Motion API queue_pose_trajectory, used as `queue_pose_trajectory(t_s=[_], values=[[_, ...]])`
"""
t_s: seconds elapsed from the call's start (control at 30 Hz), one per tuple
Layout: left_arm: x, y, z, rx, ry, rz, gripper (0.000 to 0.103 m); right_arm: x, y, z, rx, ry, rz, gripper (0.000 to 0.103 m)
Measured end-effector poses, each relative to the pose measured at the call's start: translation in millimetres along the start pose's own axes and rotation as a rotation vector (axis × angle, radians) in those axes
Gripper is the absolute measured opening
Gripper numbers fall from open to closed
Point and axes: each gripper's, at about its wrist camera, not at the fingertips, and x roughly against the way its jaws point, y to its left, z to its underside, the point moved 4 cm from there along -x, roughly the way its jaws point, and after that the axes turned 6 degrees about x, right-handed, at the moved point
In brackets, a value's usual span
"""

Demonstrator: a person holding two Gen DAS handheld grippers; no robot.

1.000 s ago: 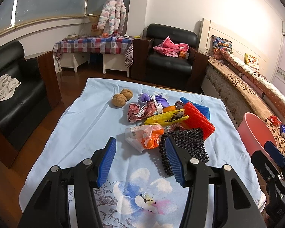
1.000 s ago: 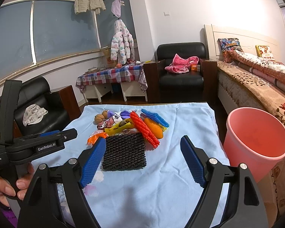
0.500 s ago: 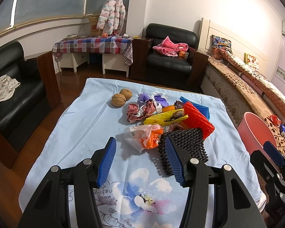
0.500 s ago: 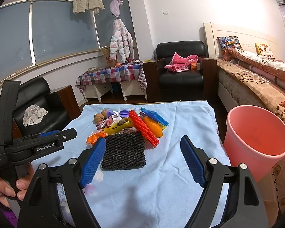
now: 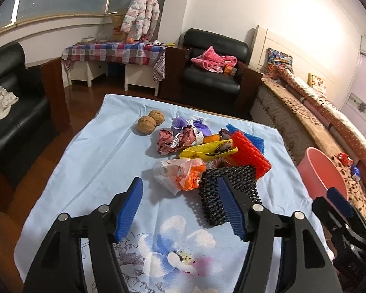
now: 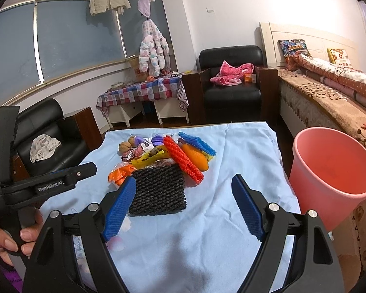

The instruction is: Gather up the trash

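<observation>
Two grippers hover over the near edge of a table under a blue cloth (image 5: 90,151), both with jaws spread and nothing between them. The left gripper (image 5: 180,207) faces a white-and-orange bag (image 5: 178,173); the right gripper (image 6: 183,205) faces a black mat (image 6: 158,190).

Trash location: one pile at mid-table. It holds the bag, the mat, a yellow wrapper (image 5: 207,147), crumpled paper (image 5: 175,139), a red pad (image 5: 251,153) and a blue pad (image 5: 251,139). Two walnuts (image 5: 150,121) lie just beside the pile, on its far left. A pink bin (image 6: 334,171) stands off the table's right side, mouth open.

Recommended procedure (a judgement):
1. Lower the left gripper over the bag's bunched orange part, where the film is thickest.
2. Close only once both pads straddle the fold; avoid pinching the cloth.
3. Lift straight up, since the bag touches the mat and may drag it.
4. Keep the right gripper out of the left one's path across to the bin.

Legible writing: "GenRobot.AI" on the left gripper's body in the right wrist view, plus a partly cut label reading "Data Acquisition System". Wrapper print is too small to read.
</observation>
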Motion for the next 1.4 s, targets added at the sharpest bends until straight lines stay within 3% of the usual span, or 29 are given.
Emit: queue_pose_trajectory(t_s=[0.3, 0.47, 0.6, 0.7, 0.87, 0.97, 1.3, 1.4], values=[[-20.3, -1.0, 2.0, -0.025, 0.052, 0.017, 0.064, -13.0, -8.0, 2.5, -0.029, 0.043, -0.018, 0.081], [-39.3, 1.7, 2.0, -0.027, 0.082, -0.001, 0.057, -22.4, -14.1, 1.5, -0.049, 0.074, -0.048, 0.081], [-50.0, 1.5, -0.4, -0.032, 0.083, -0.003, 0.055, -32.2, -16.0, -1.8, -0.060, 0.106, -0.081, 0.075], [-59.9, 1.1, -1.7, -0.045, 0.091, -0.007, 0.045, -40.5, -16.5, -6.2, -0.063, 0.122, -0.097, 0.075], [-76.6, 8.8, -2.6, -0.031, 0.151, 0.016, 0.012, -57.1, -15.6, -13.6, -0.069, 0.162, -0.119, 0.074], [-75.3, 11.2, -7.7, -0.034, 0.143, 0.032, 0.011, -66.7, -14.6, -19.6, -0.068, 0.186, -0.136, 0.074], [-54.2, 13.1, -25.8, -0.049, 0.127, 0.095, 0.011, -102.2, -17.4, -31.4, -0.068, 0.241, -0.133, 0.054], [-52.1, 14.4, -27.1, -0.046, 0.127, 0.097, 0.011, -113.9, -20.0, -28.5, -0.085, 0.279, -0.134, 0.043]])
